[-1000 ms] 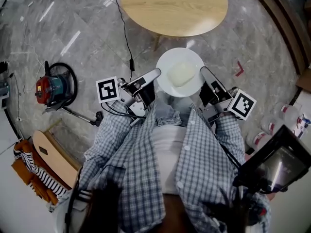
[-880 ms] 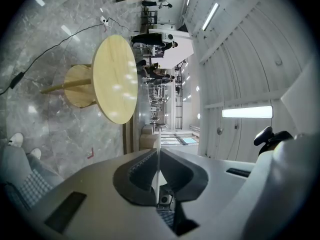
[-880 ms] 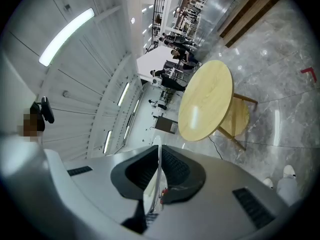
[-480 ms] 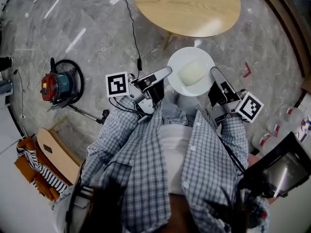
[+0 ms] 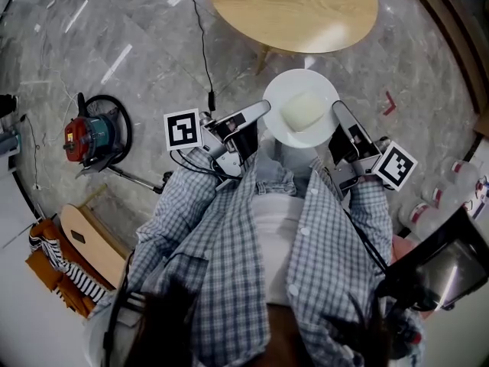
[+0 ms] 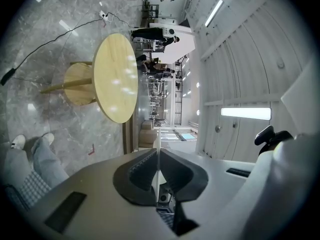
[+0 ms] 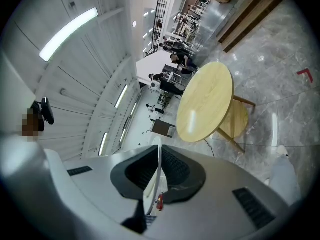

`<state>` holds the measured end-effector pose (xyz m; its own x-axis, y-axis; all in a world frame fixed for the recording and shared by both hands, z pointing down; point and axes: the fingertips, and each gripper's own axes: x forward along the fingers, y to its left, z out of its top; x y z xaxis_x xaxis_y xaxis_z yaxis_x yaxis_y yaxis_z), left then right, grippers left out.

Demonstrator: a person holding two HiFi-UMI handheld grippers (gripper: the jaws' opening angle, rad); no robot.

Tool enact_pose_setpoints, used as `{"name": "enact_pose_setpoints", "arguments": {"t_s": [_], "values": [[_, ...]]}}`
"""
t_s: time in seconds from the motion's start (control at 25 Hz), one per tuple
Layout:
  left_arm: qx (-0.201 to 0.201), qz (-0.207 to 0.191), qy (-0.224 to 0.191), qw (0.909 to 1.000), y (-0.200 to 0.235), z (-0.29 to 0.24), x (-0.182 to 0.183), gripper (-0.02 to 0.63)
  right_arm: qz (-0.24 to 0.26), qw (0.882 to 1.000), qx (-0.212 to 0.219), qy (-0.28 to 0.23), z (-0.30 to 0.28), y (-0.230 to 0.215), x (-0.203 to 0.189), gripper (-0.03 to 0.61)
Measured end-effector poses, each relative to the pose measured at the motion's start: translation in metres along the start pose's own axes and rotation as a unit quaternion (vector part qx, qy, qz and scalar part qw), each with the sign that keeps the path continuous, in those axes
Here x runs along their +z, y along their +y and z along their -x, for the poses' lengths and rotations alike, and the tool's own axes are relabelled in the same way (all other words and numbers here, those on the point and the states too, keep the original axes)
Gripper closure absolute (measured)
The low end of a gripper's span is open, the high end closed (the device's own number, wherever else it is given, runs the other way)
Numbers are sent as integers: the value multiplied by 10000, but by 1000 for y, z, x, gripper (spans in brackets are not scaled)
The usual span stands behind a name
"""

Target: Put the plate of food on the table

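Both tongs are on the plate (image 5: 300, 107), upper centre of the head view. The left tongs (image 5: 262, 113) grip its left rim and the right tongs (image 5: 336, 112) its right rim, and the plate hangs roughly level between them over the grey marble floor (image 5: 130, 52).

The left gripper view shows those jaws drawn narrow, with only the thin white edge of the plate pinched between them. The right gripper view shows the same: dark pads closed on the plate's rim, seen edge-on.

On the plate sits the food (image 5: 304, 110), a pale, soft-looking lump; it's too washed out to say what it is.

The round wooden worktop (image 5: 292, 10) lies at the top of the frame, just beyond the plate, which isn't on it yet. A black cable (image 5: 200, 44) trails across the floor, and a red machine (image 5: 90, 138) sits at the left.
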<state>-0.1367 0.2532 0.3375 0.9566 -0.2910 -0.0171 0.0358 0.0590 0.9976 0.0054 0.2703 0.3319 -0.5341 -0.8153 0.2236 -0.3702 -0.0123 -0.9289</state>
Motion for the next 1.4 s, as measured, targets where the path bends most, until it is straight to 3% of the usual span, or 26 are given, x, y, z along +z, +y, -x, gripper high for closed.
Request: {"name": "enact_pose_setpoints", "arguments": {"t_s": [0.64, 1.04, 1.4], "values": [[7, -28, -296, 9996, -8, 3, 5, 592, 72, 9995, 154, 255, -12, 9, 8, 554], [45, -50, -622, 9980, -2, -71, 63, 592, 28, 9982, 253, 537, -55, -20, 96, 554], [102, -78, -890, 9959, -12, -117, 84, 592, 39, 9963, 334, 792, -67, -25, 150, 554]]}}
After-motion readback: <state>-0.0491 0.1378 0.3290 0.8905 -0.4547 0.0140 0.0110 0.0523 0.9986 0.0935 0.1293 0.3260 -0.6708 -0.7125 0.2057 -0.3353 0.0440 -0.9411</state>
